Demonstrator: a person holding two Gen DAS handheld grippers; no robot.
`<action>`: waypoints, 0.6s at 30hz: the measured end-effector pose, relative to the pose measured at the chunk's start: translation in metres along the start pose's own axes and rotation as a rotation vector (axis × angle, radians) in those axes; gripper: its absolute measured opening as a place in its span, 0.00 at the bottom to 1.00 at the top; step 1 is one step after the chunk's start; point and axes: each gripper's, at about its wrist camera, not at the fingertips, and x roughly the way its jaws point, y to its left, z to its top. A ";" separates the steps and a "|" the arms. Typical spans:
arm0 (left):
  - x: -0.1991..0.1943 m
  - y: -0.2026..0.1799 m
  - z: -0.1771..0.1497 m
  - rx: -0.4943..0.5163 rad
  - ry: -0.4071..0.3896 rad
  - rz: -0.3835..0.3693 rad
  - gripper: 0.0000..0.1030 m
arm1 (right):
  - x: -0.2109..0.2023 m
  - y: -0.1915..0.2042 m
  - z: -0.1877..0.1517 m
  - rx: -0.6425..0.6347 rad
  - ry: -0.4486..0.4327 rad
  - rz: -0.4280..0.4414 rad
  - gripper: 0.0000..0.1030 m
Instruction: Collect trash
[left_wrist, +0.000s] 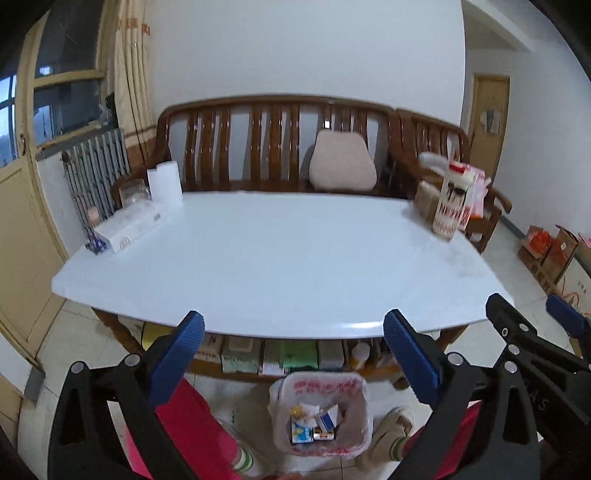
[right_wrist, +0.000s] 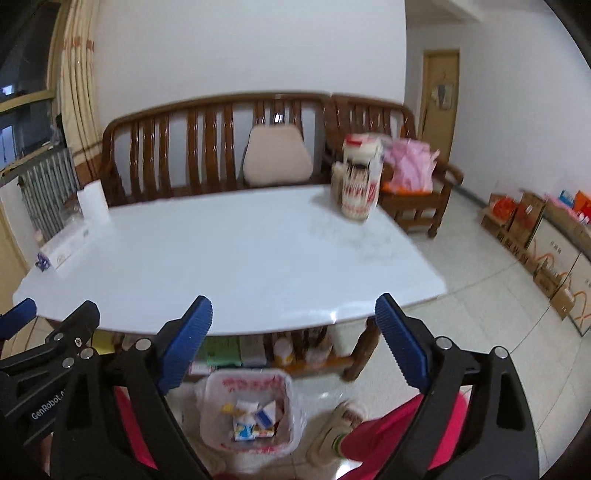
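Observation:
A bin lined with a white plastic bag (left_wrist: 319, 421) stands on the floor in front of the table, between the person's legs; it also shows in the right wrist view (right_wrist: 247, 413). Small cartons and crumpled wrappers (left_wrist: 314, 424) lie inside it, also seen in the right wrist view (right_wrist: 255, 419). My left gripper (left_wrist: 293, 354) is open and empty above the bin. My right gripper (right_wrist: 293, 341) is open and empty beside it, and shows in the left wrist view (left_wrist: 532, 314). The left gripper shows in the right wrist view (right_wrist: 51, 314).
A white table (left_wrist: 280, 266) carries a tissue box (left_wrist: 129, 227), paper roll (left_wrist: 165, 181) and glass jar (left_wrist: 135, 192) at left, and a red-white bag (left_wrist: 452, 206) at far right. A wooden bench (left_wrist: 280, 140) stands behind. Cardboard boxes (right_wrist: 535, 240) line the right wall.

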 end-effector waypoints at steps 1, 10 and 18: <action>-0.006 -0.002 0.002 0.006 -0.017 0.007 0.92 | -0.007 0.001 0.004 -0.005 -0.026 -0.015 0.88; -0.032 -0.003 0.018 0.022 -0.081 0.057 0.92 | -0.048 -0.004 0.018 0.009 -0.141 -0.018 0.94; -0.045 0.005 0.019 -0.021 -0.098 0.023 0.92 | -0.061 -0.003 0.018 0.005 -0.156 -0.036 0.94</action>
